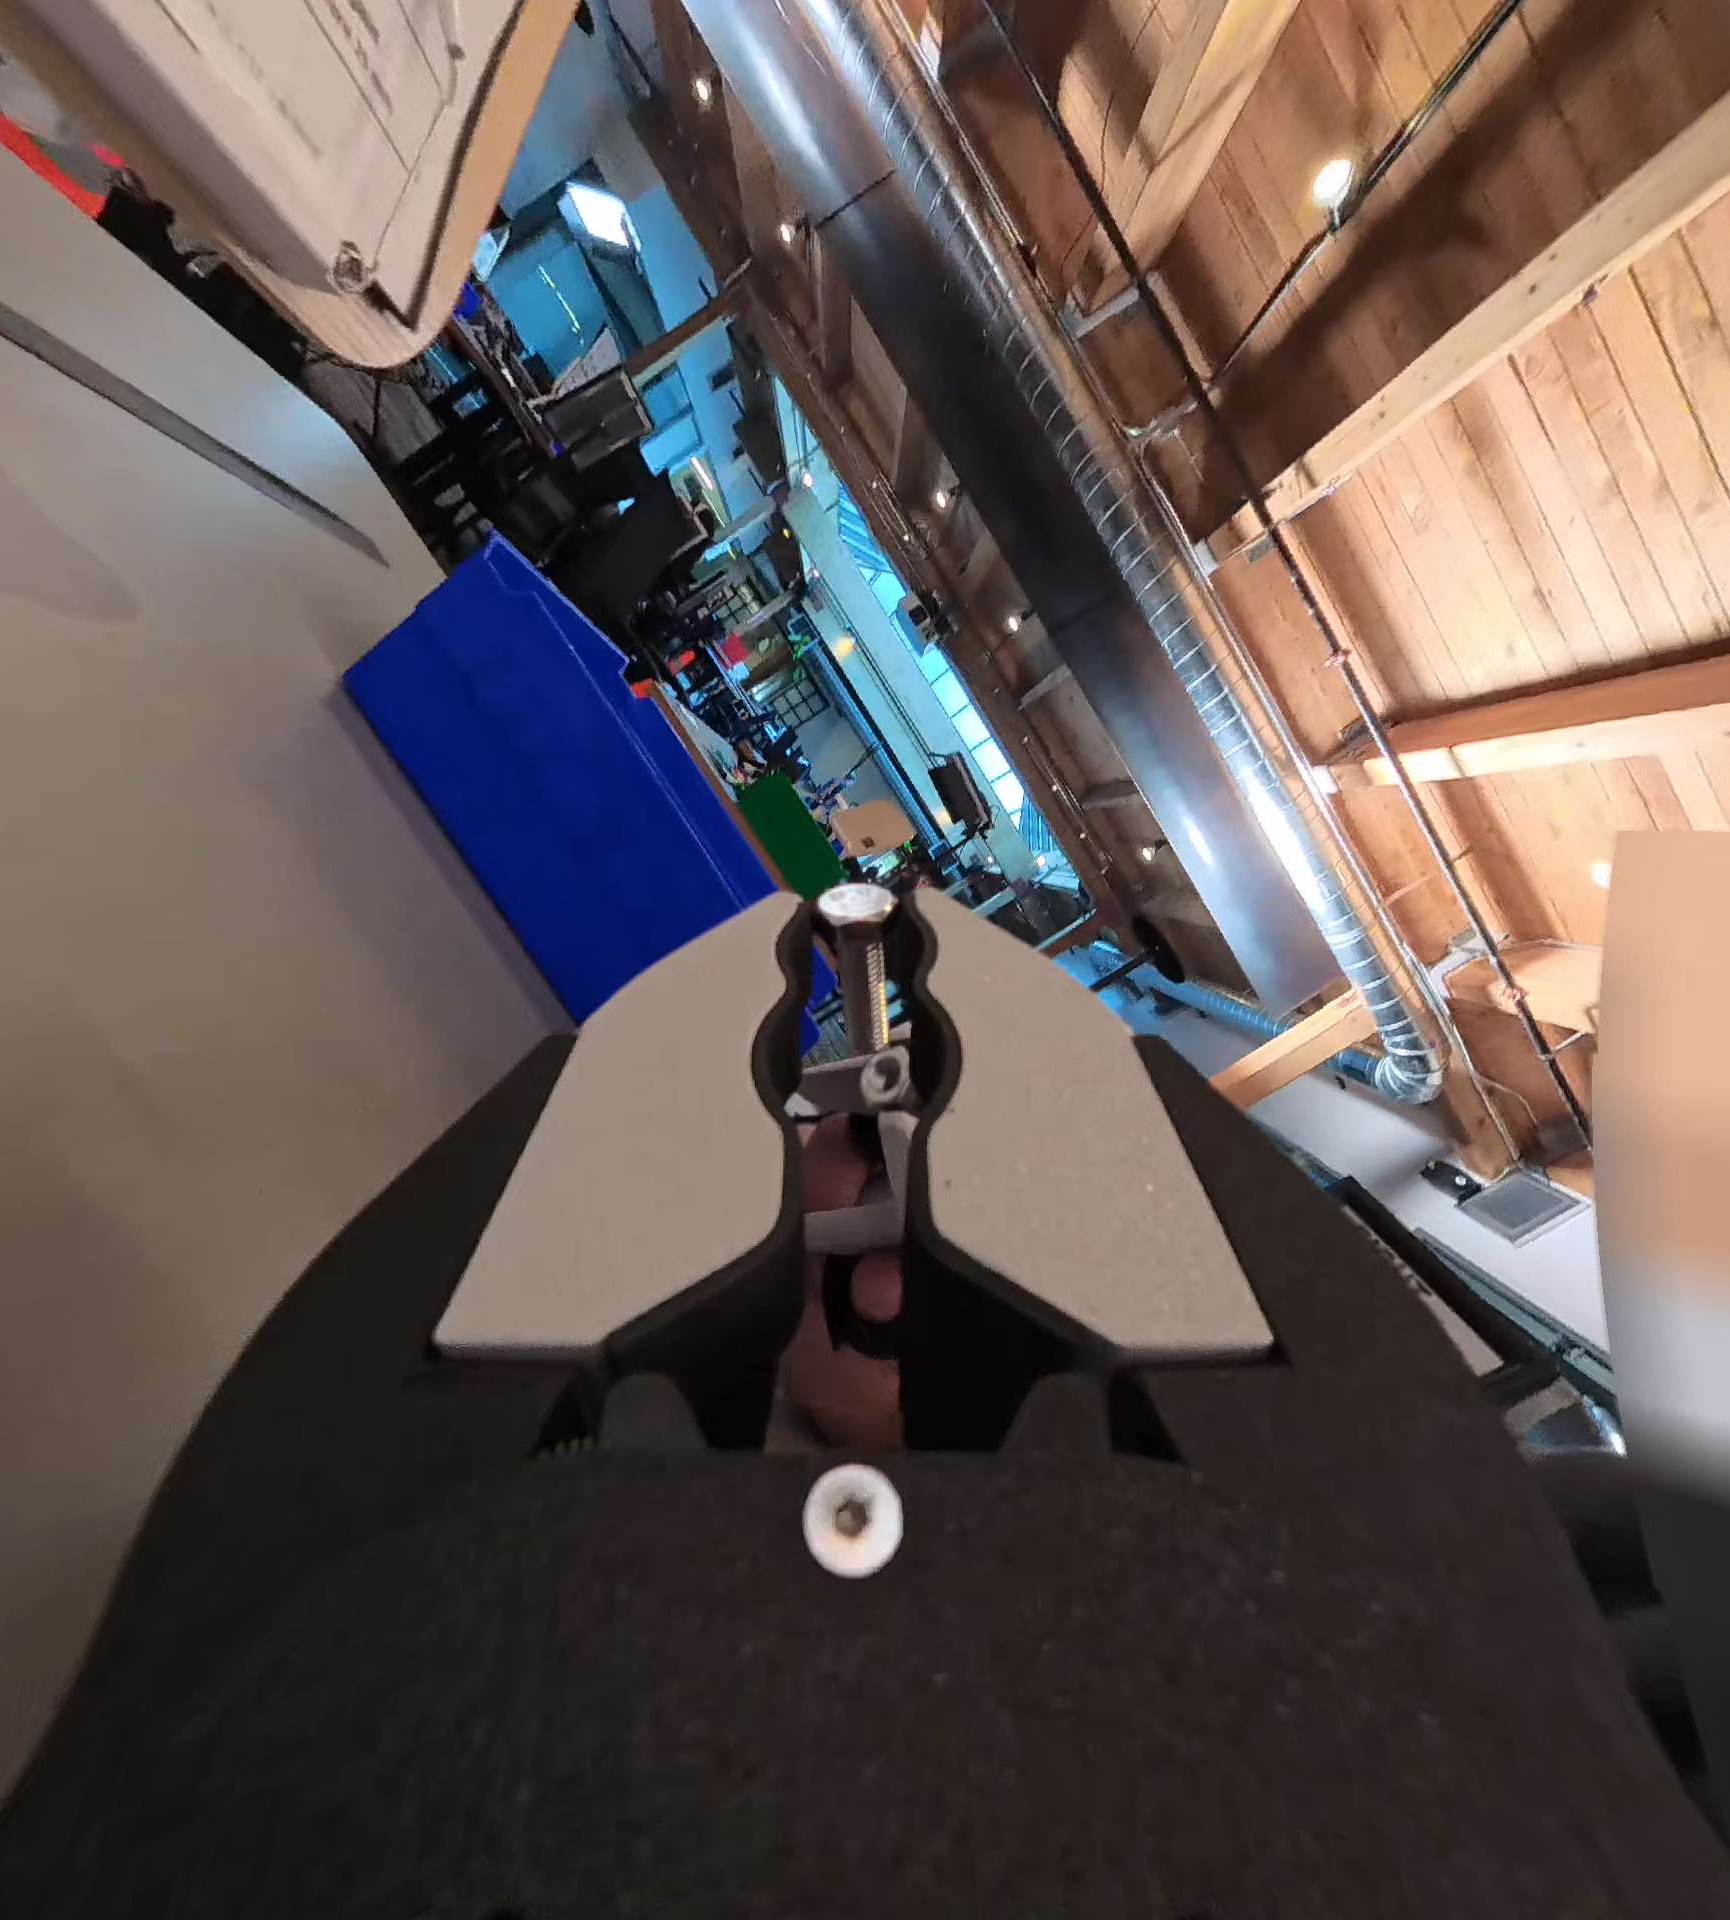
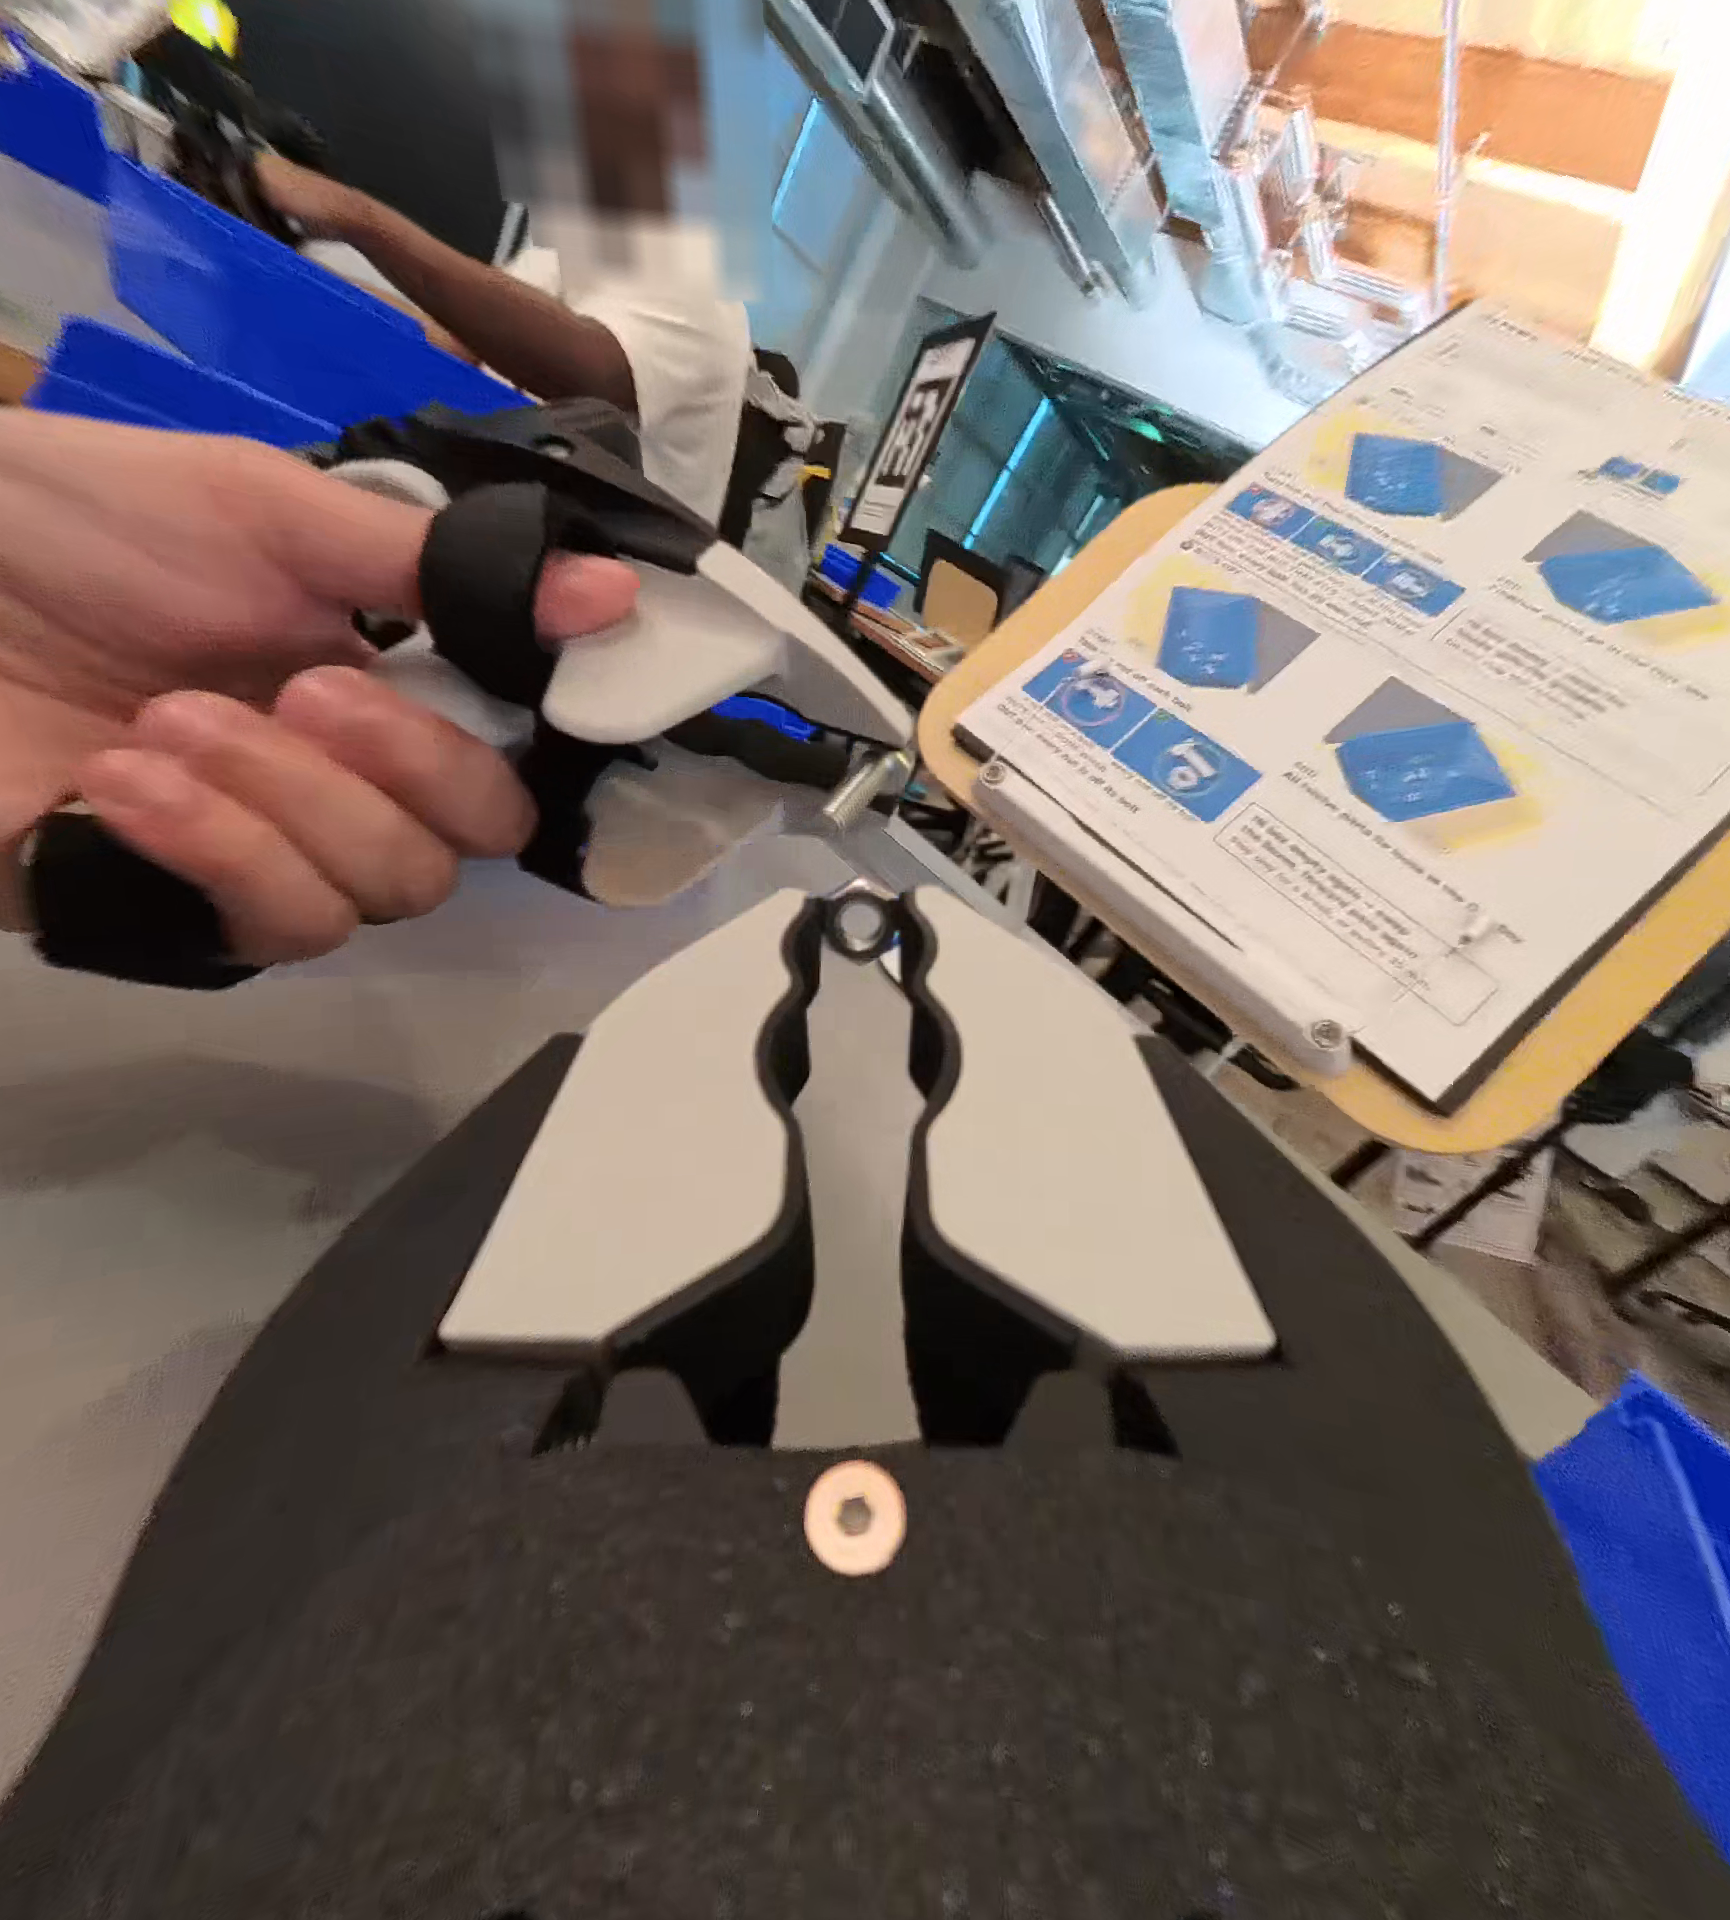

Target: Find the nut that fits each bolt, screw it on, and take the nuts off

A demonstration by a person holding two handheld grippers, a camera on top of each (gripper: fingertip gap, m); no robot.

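left hand-held gripper [image 1: 853, 914]: clamps silver hex-head steel bolt [image 1: 863, 982] | right hand-held gripper [image 2: 859, 928]: pinches small dark ring-shaped metal nut [image 2: 858, 928], just beside the bolt's tip

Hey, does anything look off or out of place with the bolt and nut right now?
Nothing stands out. The left gripper pinches the bolt by its head, and the right gripper holds the nut at its tips. The nut is not yet on the bolt.
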